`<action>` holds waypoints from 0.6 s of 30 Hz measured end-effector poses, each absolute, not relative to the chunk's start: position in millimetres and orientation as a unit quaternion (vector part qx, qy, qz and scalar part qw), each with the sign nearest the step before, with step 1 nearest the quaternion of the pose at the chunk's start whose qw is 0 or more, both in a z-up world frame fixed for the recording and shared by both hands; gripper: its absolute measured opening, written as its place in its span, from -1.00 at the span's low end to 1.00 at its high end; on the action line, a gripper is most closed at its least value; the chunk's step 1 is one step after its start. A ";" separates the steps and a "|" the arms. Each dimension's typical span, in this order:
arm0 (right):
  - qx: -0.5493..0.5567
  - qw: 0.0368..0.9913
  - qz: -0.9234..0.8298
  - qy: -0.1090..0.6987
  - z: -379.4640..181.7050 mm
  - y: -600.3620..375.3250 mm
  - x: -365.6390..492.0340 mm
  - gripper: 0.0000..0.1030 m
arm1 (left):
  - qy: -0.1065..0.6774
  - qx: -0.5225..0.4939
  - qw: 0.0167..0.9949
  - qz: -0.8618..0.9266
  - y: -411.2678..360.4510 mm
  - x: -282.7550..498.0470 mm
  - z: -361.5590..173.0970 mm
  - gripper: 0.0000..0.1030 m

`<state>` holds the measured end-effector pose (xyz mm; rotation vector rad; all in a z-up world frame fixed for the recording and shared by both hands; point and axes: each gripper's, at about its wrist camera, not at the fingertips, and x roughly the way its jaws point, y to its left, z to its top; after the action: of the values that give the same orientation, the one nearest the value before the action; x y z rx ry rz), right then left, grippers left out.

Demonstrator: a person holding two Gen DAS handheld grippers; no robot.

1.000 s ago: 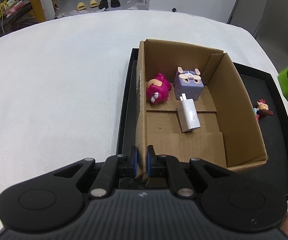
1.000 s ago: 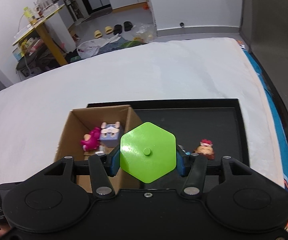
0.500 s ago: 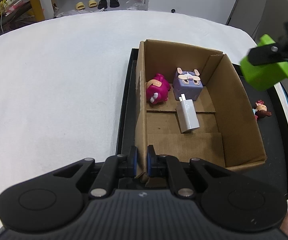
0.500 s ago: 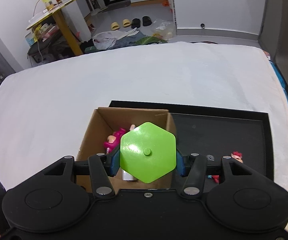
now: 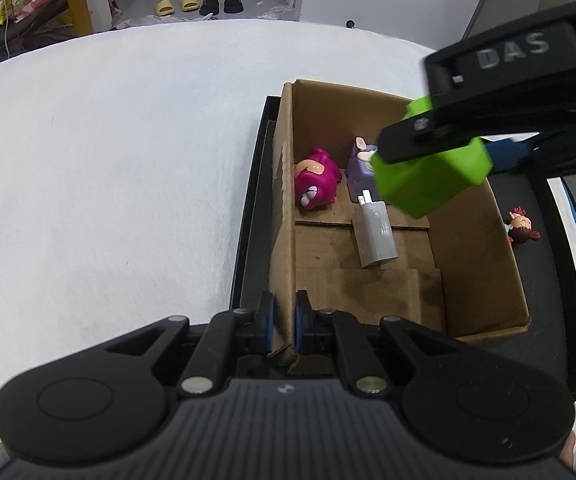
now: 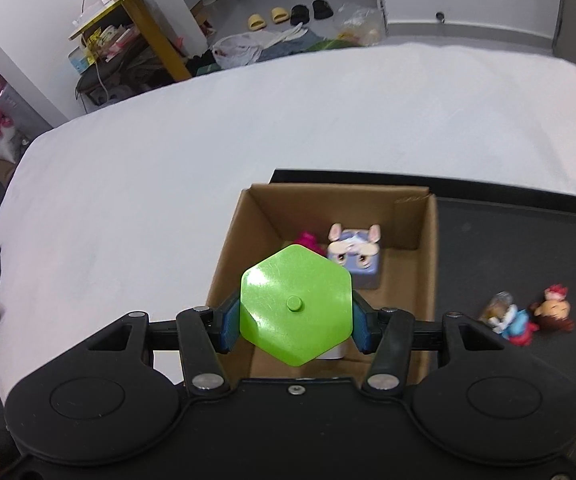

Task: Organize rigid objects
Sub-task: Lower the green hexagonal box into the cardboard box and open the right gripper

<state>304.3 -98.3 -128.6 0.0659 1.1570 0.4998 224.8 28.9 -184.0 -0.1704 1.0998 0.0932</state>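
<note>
My right gripper (image 6: 295, 319) is shut on a green hexagonal block (image 6: 296, 305), which hangs above the open cardboard box (image 6: 432, 248). From the left wrist view the same green block (image 5: 434, 178) hovers over the box's far half. My left gripper (image 5: 281, 322) is shut on the box's near left wall (image 5: 281, 240). Inside the box lie a pink figure (image 5: 315, 184), a purple bunny cube (image 5: 362, 174) and a white charger (image 5: 374, 236). The pink figure (image 6: 308, 239) is mostly hidden behind the block in the right wrist view.
The box stands on a black tray (image 6: 520, 240) on a white-covered table (image 5: 107, 160). A small red-haired doll (image 5: 522, 226) lies on the tray right of the box; beside the doll (image 6: 554, 312) lies another small figure (image 6: 506, 314). Room clutter lies beyond the table.
My right gripper has carried the green block leftward from over the tray to above the box. The left gripper and the box have stayed put.
</note>
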 end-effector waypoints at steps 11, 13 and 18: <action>0.072 0.777 0.248 0.574 -145.4 -87.2 309.3 0.03 | 0.522 -0.089 0.847 0.045 30.2 224.7 -186.6 -0.82; 0.087 0.771 0.248 0.580 -147.8 -92.0 309.5 0.03 | 0.524 -0.087 0.846 0.046 30.0 224.8 -185.6 -0.82; 0.095 0.771 0.246 0.580 -144.6 -104.5 304.4 0.04 | 0.524 -0.089 0.846 0.046 29.8 226.1 -186.3 -0.82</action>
<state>304.4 -104.5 -144.6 0.2057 1.2565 0.5337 226.1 29.8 -186.3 -0.1869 1.1056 0.0968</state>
